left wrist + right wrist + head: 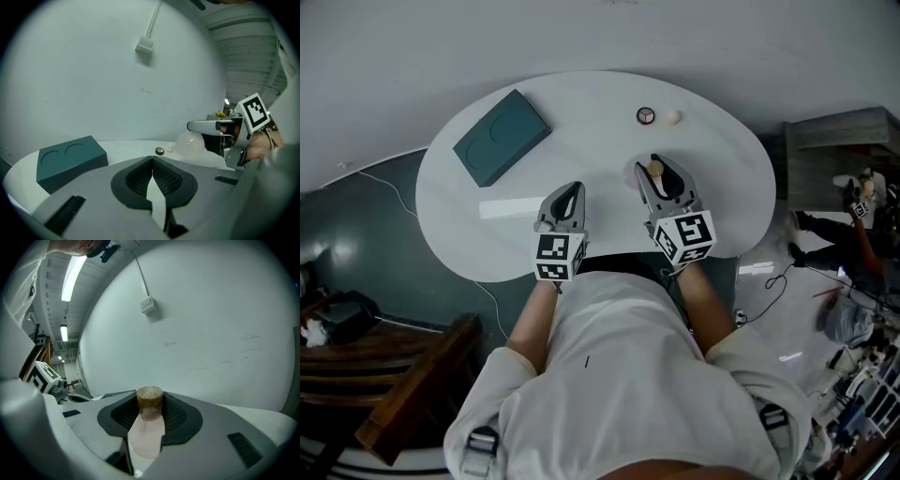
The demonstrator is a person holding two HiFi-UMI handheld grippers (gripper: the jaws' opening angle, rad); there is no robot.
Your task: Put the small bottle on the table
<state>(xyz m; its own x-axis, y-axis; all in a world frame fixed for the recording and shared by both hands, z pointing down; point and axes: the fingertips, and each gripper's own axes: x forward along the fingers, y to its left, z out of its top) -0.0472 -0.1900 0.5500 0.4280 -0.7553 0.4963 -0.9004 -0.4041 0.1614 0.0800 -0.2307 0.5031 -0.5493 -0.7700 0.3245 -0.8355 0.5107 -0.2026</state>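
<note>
The round white bench (pixel 731 178) has bare surface ahead of the right tool (pixel 664 183), well apart from the teal box (pixel 501 137). Seat the small bottle (pixel 146 430) flat there before letting go. Only the right gripper view shows that tool clenched around it. The left tool (pixel 152 174) is closed, empty.

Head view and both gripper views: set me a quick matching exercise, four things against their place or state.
1 bottle
2 teal box
3 left tongs
4 white strip

A shut, nothing between
B left part of the table
C held in the right tongs
D flat on the table near the left tongs

Pairs: 1-C, 2-B, 3-A, 4-D
</note>
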